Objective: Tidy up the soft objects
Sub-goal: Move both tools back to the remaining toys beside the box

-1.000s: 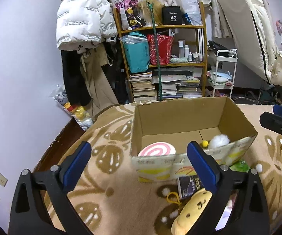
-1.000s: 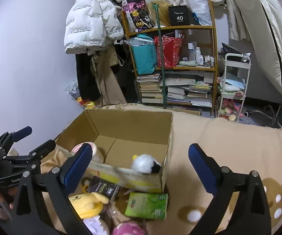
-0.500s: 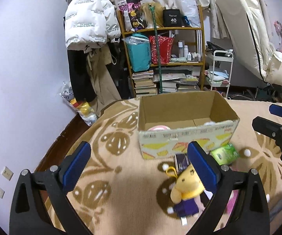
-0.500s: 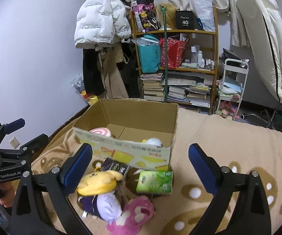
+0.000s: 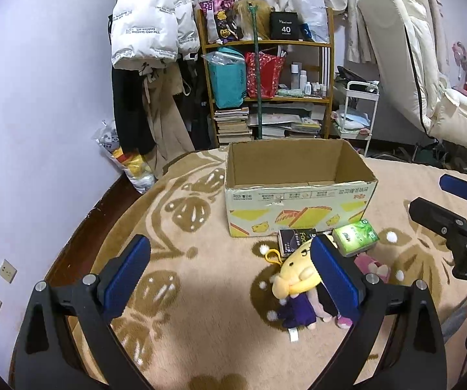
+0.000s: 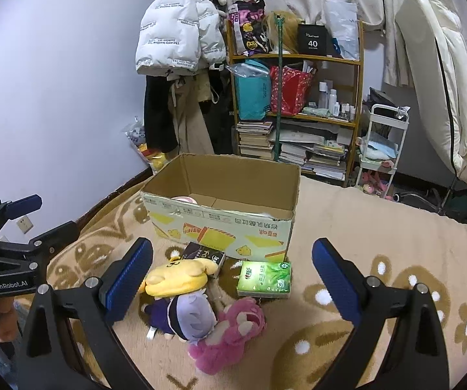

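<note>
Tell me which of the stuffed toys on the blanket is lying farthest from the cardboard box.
The pink plush toy. It lies at the near end of the pile, behind the yellow-headed plush and the purple-haired doll, which both sit closer to the cardboard box.

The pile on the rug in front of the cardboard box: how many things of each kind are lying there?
Plush toys: 3 (yellow plush, purple plush, pink plush)
Tissue packs: 1 (green tissue pack)
Dark packets: 1 (black packet)
Total: 5

Something pink and white also shows inside the cardboard box, not counted here.
</note>
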Available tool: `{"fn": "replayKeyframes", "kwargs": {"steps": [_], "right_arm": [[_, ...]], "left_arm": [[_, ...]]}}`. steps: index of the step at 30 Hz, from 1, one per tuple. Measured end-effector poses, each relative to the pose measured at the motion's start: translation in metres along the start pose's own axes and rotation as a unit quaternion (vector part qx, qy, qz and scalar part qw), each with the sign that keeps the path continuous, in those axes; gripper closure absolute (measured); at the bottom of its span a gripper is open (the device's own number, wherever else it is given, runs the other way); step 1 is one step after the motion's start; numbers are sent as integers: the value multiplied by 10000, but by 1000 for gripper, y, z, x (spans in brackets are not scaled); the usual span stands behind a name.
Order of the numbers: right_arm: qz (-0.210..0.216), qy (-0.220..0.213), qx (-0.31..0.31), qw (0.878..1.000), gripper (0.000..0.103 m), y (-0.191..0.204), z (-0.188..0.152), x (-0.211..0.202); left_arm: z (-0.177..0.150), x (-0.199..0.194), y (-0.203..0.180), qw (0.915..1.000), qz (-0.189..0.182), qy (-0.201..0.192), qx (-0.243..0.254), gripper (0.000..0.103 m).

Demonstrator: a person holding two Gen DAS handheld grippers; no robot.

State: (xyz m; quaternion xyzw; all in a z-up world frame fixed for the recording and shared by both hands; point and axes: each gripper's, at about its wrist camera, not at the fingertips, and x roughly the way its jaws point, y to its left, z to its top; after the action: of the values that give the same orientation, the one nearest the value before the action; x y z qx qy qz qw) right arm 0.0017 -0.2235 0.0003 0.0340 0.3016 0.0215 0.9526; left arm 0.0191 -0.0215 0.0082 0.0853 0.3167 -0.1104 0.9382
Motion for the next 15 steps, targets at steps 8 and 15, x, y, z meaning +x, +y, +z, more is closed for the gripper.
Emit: {"fn": "replayKeyframes", "kwargs": {"steps": [8, 15], "right_arm": [[-4, 118, 147, 9998, 0, -6, -5, 5], [4, 399, 332, 9987, 0, -23, -5, 28]], "left_arm": [[-3, 14, -7, 9997, -236, 106, 40, 5], [-5, 36, -24, 9983, -458, 306, 212, 5]]}}
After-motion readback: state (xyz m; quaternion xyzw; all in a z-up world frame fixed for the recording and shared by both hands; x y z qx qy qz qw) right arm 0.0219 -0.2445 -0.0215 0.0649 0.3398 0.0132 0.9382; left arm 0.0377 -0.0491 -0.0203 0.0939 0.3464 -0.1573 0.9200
